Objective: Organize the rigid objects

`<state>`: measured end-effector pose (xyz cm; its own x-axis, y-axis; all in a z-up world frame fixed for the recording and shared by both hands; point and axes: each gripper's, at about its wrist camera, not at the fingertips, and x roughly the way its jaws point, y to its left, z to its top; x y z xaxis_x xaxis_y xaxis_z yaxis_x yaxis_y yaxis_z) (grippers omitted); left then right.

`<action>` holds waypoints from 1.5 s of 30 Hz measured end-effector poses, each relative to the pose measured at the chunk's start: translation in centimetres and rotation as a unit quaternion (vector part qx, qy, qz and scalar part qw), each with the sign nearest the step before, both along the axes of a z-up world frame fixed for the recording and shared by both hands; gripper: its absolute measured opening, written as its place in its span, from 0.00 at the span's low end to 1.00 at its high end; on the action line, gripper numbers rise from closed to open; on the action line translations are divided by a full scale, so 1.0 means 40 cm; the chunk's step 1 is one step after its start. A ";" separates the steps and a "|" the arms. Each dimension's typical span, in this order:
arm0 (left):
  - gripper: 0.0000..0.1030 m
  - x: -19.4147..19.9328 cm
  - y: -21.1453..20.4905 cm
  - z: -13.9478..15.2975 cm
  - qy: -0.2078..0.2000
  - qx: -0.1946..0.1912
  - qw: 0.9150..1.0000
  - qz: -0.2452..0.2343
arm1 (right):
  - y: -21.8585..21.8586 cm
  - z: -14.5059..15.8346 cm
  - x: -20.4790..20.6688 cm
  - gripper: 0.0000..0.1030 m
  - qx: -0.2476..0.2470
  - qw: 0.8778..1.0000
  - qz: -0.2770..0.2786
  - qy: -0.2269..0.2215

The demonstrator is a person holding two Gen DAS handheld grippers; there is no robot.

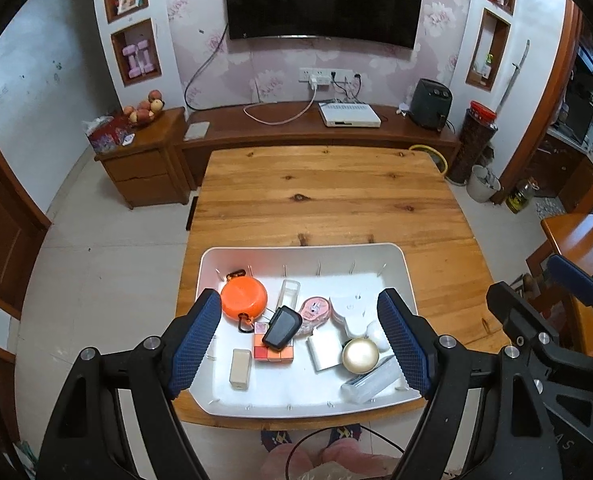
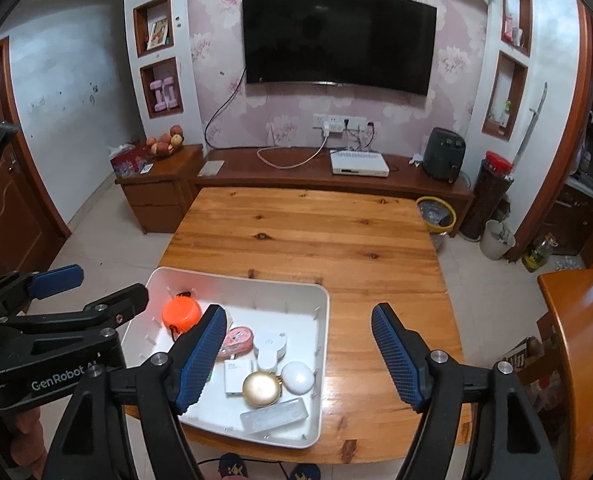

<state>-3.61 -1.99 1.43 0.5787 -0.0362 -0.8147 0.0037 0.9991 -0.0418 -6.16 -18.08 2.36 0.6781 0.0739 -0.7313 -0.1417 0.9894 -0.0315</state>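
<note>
holding both grippers above the desk [image 1: 328,200], i see the left gripper [image 1: 304,344] and right gripper [image 2: 300,356] spread apart and empty, while the orange disc [image 1: 243,298], gold jar [image 1: 360,355] and other small objects lie in the white tray [image 1: 304,410].

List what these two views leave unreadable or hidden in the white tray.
- Left wrist view: the clear plastic case is partly covered by the left gripper's right finger.
- Right wrist view: the tray's left half is hidden behind the right gripper's left finger.
- The white box's print is too small to read.
</note>
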 end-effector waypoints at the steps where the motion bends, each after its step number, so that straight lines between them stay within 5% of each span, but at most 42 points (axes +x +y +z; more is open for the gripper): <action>1: 0.80 -0.003 -0.003 0.006 -0.005 0.001 1.000 0.001 | -0.001 0.003 -0.002 0.79 -0.001 1.000 -0.001 -0.002; 45: 0.81 0.005 -0.040 0.003 -0.004 -0.002 1.000 0.007 | -0.033 0.018 0.003 0.79 -0.007 1.000 -0.004 -0.025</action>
<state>-3.40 -3.59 1.55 0.5859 -0.0309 -0.8098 -0.0099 0.9989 -0.0453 -6.03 -19.41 3.10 0.7147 0.0574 -0.6970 -0.1311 0.9900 -0.0528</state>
